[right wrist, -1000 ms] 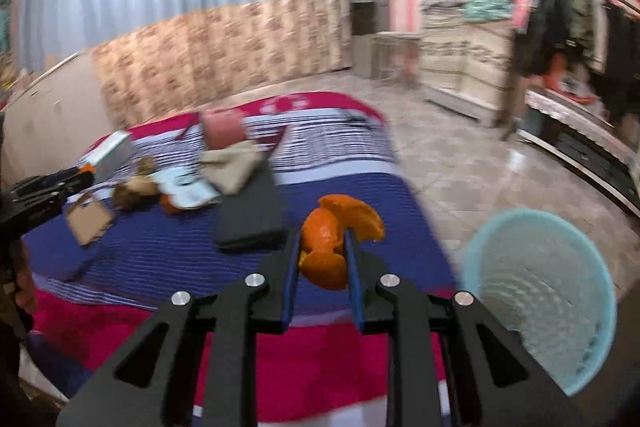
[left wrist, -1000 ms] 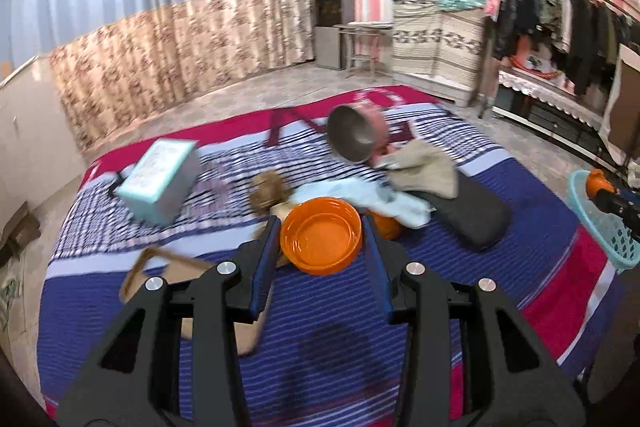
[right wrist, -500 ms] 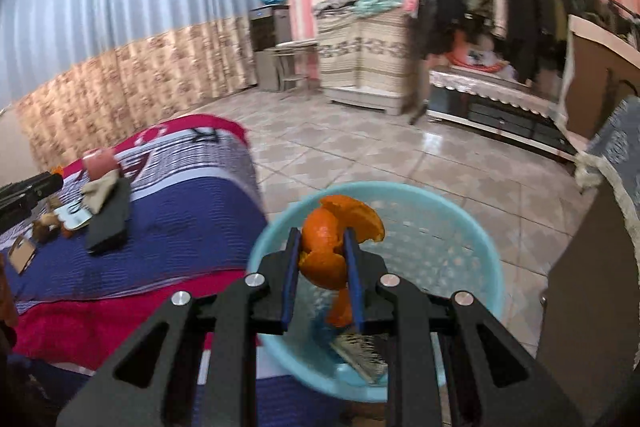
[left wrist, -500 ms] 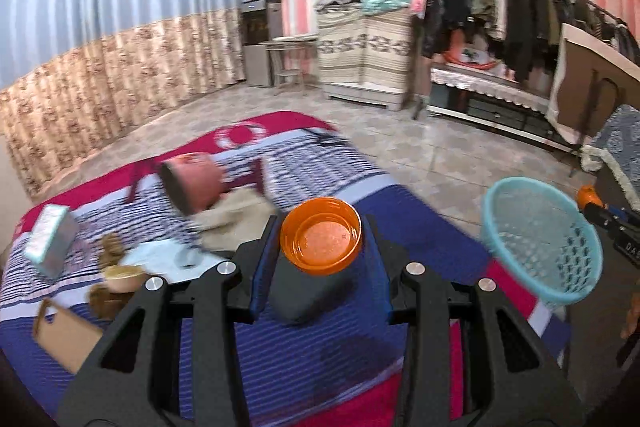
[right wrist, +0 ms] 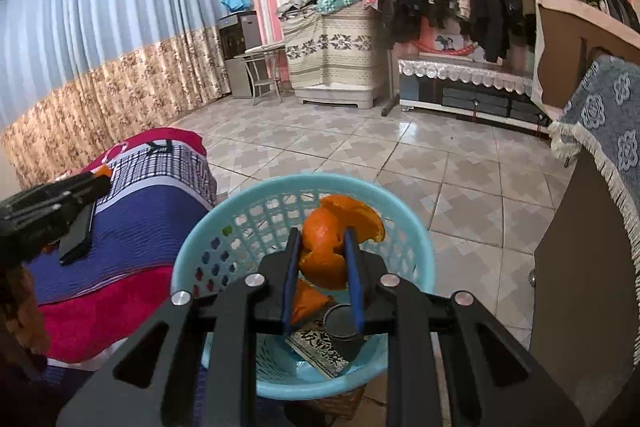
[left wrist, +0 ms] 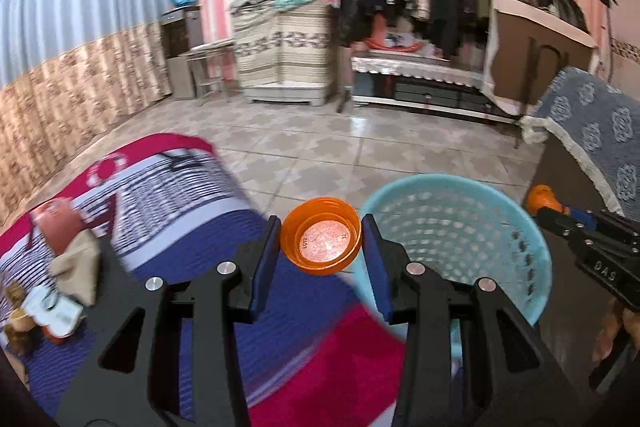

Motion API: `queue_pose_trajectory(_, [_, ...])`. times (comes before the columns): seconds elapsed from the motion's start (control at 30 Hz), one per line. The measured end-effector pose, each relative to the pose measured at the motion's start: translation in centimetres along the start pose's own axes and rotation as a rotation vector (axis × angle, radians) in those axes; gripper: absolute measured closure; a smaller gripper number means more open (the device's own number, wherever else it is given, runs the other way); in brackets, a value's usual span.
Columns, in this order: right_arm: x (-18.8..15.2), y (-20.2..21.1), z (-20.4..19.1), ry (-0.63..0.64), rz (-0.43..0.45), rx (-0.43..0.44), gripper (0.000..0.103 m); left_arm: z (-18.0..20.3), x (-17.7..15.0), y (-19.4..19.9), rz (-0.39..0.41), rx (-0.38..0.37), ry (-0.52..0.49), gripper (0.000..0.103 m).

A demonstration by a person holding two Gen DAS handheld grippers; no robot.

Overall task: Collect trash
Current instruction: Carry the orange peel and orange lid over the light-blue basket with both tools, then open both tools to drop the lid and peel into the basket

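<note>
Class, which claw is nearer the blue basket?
Right. The right claw, gripping orange peel, is over the blue basket; the left claw, holding an orange cap, sits beside its rim.

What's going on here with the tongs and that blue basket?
A person is clearing trash off a bed with handheld tongs. The right tongs grip a piece of orange peel over the light blue basket, which already holds scraps. The left tongs hold an orange plastic lid just beside the basket, above the bed's edge.
</note>
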State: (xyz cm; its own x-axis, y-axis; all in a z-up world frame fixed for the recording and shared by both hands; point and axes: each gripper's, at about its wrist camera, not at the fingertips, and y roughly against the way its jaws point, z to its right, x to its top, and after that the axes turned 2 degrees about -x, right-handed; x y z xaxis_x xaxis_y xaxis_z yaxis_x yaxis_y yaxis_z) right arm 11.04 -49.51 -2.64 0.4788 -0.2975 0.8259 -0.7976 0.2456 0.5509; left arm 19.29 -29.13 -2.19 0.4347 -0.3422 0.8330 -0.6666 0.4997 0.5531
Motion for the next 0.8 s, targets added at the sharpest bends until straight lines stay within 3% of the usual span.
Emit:
queue_pose_trajectory(0.27, [-0.3,-0.7,1.1,-0.035,-0.012,-0.019,0.081,4.3,0.9,-4.8,-0.022,-0.087,-0.044,0.063])
queue_pose_trajectory(0.3, [-0.3,-0.8,1.2,-0.041,-0.012,-0.023,0.081,4.5,1.0,-5.4,-0.022,-0.088,-0.049,0.059])
queue_pose_trajectory(0.33, [-0.2,-0.8,1.3,-0.044,-0.012,-0.024,0.081,4.7,1.1,-6.0,-0.026,-0.087,-0.054,0.048])
queue_pose_trajectory(0.43, [-0.2,-0.9,1.2,-0.054,-0.013,-0.017,0.081,4.5,1.4,-6.4,-0.016,-0.073,-0.041,0.028])
queue_pose_trajectory(0.63, [-0.3,-1.9,-0.3,-0.042,-0.03,0.004,0.081,1.9,2.0,-5.7,0.004,-0.013,0.027,0.012])
queue_pose_trajectory(0.8, [-0.2,-3.3,-2.0,-0.023,-0.044,-0.004,0.08,-0.8,2.1,-3.7,0.044,0.072,0.063,0.006])
